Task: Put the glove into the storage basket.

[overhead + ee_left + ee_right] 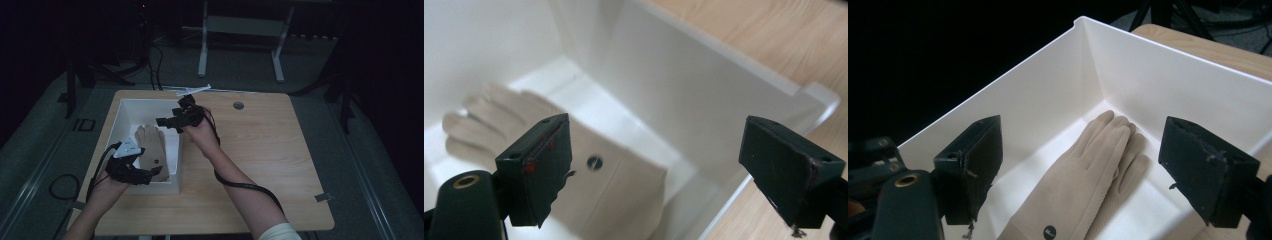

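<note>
**Both grippers let go, gloves lie in the bin**

Two beige gloves [1083, 175] lie flat on the floor of the white bin [125, 107], one stacked on the other, fingers pointing toward the far wall. The left gripper [142, 172] hangs over the cuff end and the right gripper [167, 121] over the fingertips; each has its jaws spread wide with nothing between them. Judging from that, the placing looks finished and what is left is to lift the hands clear of the bin.

How neatly the lower glove lines up is hard to tell, since the upper one covers most of it. A small white object [194, 90] at the table's far edge is too dim to identify. Surroundings beyond the table [260, 150] are dark.
</note>
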A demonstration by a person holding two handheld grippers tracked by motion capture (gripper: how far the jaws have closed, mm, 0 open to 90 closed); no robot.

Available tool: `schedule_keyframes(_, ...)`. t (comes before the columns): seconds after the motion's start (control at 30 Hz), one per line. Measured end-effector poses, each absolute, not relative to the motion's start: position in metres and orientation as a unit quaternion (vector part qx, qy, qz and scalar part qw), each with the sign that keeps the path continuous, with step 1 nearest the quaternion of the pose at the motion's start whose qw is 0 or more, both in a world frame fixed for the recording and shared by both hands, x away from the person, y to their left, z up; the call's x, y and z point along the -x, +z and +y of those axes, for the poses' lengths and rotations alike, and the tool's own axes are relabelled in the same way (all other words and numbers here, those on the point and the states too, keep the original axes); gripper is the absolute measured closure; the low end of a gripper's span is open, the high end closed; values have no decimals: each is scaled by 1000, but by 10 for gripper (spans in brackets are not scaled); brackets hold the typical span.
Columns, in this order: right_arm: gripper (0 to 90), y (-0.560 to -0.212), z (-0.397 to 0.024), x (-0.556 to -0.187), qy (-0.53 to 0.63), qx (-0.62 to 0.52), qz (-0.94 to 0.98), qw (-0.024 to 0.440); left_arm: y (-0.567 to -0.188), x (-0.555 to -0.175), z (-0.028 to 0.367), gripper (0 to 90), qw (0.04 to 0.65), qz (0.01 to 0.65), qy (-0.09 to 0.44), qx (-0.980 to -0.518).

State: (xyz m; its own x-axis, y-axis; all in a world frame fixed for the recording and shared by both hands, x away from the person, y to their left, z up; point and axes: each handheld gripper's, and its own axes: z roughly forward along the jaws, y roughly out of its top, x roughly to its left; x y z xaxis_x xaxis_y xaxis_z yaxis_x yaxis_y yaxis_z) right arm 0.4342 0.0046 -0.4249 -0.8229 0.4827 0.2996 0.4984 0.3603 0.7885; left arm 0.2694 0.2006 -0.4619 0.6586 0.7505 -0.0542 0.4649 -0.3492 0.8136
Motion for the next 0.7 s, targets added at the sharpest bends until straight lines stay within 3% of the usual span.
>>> schedule_keyframes(0.7, 171, -416, -76, -406, -501, 293, -814, -39, -436, -249, 122, 148, 485, 300, 138, -810)
